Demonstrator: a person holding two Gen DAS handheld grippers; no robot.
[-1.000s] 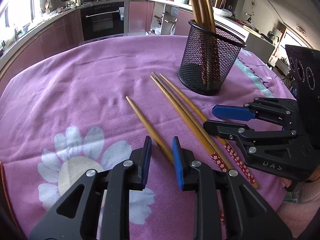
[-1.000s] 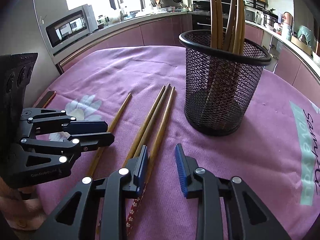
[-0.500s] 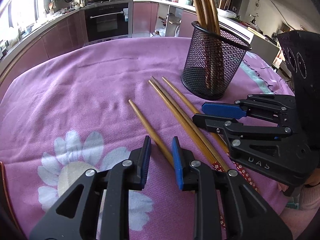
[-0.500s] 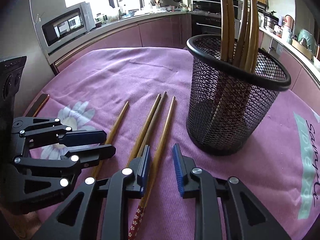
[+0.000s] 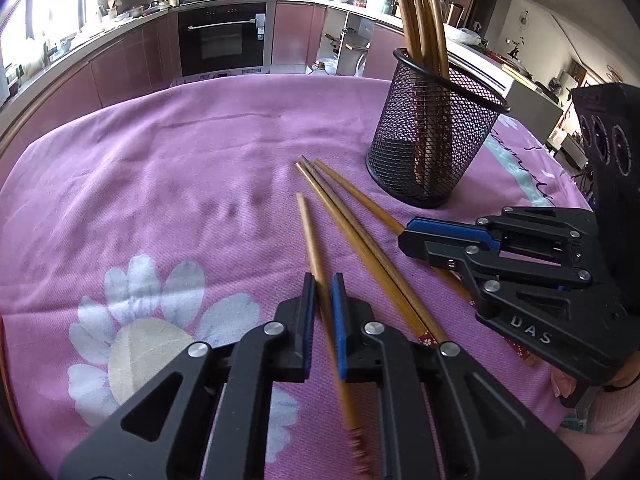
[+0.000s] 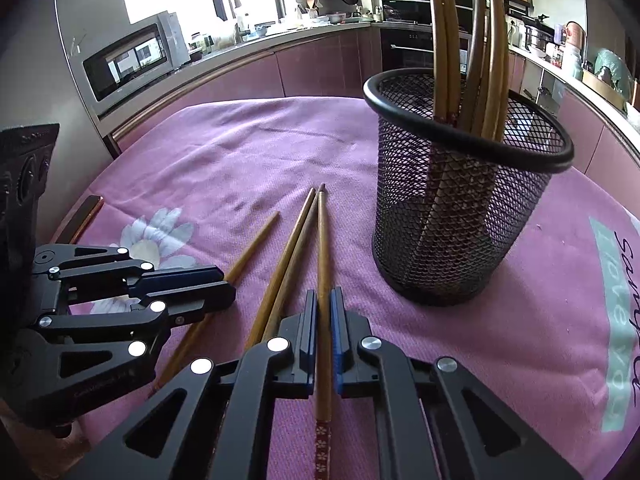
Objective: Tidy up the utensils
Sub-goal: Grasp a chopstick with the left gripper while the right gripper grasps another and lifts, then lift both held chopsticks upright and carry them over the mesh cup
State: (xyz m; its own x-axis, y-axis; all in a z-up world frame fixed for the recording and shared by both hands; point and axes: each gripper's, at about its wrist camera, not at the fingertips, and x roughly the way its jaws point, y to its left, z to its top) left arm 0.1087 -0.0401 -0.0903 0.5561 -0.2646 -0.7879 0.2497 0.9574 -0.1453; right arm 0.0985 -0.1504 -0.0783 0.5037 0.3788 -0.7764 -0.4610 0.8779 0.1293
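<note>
Several wooden chopsticks lie on a purple flowered tablecloth. My left gripper is closing its jaws on the lone left chopstick, and the blue pads press it. My right gripper is closing on the rightmost chopstick, gripped near its red patterned end. Two loose chopsticks lie side by side between the held ones. A black mesh cup with several chopsticks upright in it stands just ahead and to the right. Each gripper shows in the other's view: the right gripper, the left gripper.
The table's rounded edge runs behind the cup, with pink kitchen cabinets and an oven beyond. A slim bronze object lies at the table's left edge. A pink sleeve shows behind the right gripper.
Both grippers have gone from open to shut, each on one chopstick. The two gripped chopsticks have swung into line with the jaws. The right gripper moved slightly closer to the cup.
</note>
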